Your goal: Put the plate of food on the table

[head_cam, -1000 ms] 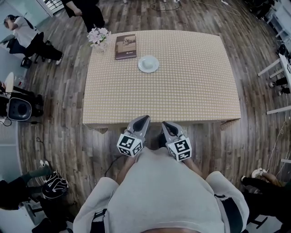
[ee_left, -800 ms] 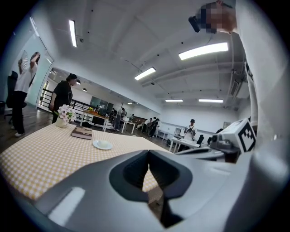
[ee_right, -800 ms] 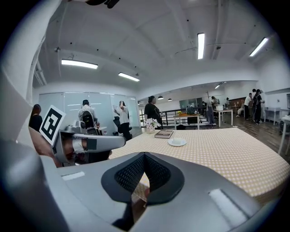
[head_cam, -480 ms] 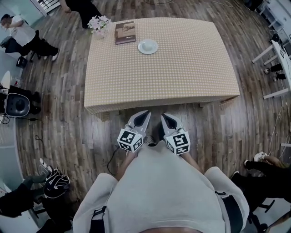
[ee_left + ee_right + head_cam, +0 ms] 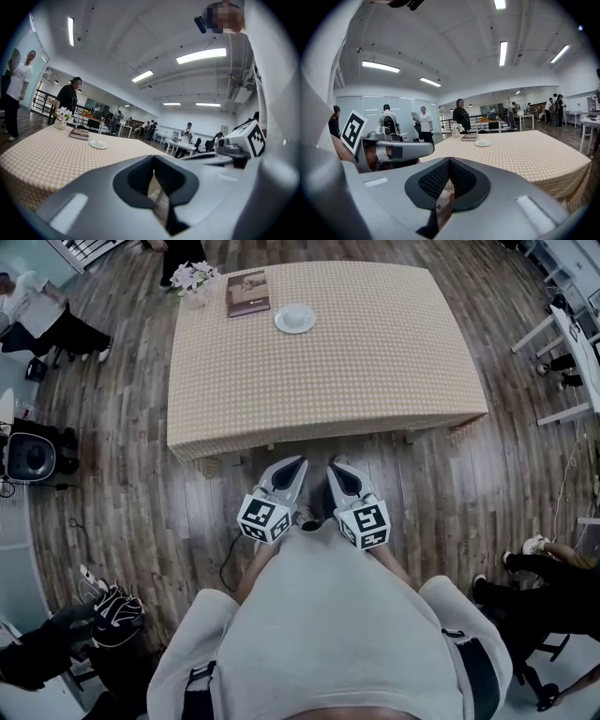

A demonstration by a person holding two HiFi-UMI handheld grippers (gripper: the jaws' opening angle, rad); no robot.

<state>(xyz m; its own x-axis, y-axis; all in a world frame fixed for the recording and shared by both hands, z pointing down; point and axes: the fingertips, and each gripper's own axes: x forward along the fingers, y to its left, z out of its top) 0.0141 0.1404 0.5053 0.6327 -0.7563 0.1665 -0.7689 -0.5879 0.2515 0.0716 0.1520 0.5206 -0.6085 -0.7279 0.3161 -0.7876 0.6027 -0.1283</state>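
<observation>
A white plate [image 5: 294,319] with something pale on it rests at the far side of a table [image 5: 375,362] covered in a beige checked cloth. In the left gripper view the plate [image 5: 99,145] is small and distant, and the plate [image 5: 482,143] is equally far off in the right gripper view. Both grippers are held close to the person's chest, over the wood floor short of the table's near edge. My left gripper [image 5: 294,469] is shut with nothing in it. My right gripper [image 5: 336,471] is shut and empty too, beside the left one.
A brown book [image 5: 247,293] and a vase of flowers [image 5: 195,279] stand at the table's far left corner. People stand beyond the table and at the left. A black device [image 5: 33,456] and a bag [image 5: 111,615] lie on the floor at left; white table legs [image 5: 553,334] at right.
The table has slid up and away in the head view, with more floor now between its near edge and the grippers. Both grippers stay shut by the chest.
</observation>
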